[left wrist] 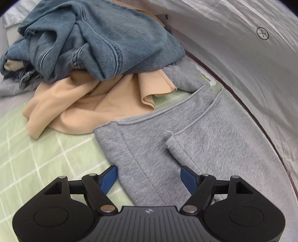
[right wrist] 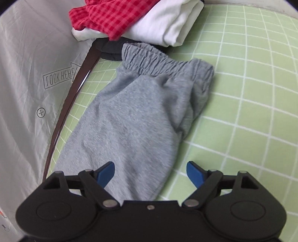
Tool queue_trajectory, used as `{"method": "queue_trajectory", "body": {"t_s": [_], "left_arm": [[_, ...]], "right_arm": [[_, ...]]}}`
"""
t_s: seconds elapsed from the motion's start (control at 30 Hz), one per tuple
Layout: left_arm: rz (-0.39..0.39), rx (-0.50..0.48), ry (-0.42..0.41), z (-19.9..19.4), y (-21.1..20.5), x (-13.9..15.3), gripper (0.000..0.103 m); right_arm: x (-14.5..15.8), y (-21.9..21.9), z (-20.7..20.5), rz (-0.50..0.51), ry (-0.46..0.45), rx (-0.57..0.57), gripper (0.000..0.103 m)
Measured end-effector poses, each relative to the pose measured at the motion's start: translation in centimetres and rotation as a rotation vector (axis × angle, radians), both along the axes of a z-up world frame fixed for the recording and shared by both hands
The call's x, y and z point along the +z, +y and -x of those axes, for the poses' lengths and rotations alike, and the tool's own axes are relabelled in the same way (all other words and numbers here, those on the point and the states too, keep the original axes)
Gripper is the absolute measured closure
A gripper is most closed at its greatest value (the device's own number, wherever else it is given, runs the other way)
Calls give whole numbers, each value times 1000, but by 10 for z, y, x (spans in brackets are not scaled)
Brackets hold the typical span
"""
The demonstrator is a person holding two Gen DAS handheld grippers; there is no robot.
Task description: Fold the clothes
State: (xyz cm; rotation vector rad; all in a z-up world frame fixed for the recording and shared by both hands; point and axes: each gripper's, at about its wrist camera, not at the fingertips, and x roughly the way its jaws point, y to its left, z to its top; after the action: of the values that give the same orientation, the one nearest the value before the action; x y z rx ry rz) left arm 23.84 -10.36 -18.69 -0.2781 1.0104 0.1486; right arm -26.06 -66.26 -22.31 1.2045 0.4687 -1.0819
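Both the left hand-held gripper (left wrist: 149, 176) and right hand-held gripper (right wrist: 150, 173) gape released over the grey sweatpants (right wrist: 130, 115); closing could pinch the green checked sheet (right wrist: 242, 93) too, since the pants lie near the bed's edge.

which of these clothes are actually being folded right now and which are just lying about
In hand:
grey sweatpants, spread flat on the green checked sheet
left gripper and right gripper, both open over them

Lying about:
blue jeans
beige garment
red checked cloth
white folded garment
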Motion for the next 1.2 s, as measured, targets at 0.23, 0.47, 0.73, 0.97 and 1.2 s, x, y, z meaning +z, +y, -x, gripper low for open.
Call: {"method": "queue_trajectory", "body": {"t_s": [0.23, 0.47, 0.73, 0.97, 1.2], "left_arm": [[-107, -58, -49, -12, -12, 2, 100], [-35, -35, -54, 1, 11, 5, 100], [17, -33, -14, 78, 57, 10, 99], [40, -96, -11, 161, 90, 9, 97], [87, -81, -65, 178, 107, 32, 82]], "right_arm": [[2, -7, -35, 74, 128, 166, 86], [3, -10, -15, 138, 159, 199, 98], [15, -18, 38, 194, 238, 195, 98], [11, -23, 86, 177, 247, 172, 95], [37, 27, 62, 364, 416, 336, 35]]}}
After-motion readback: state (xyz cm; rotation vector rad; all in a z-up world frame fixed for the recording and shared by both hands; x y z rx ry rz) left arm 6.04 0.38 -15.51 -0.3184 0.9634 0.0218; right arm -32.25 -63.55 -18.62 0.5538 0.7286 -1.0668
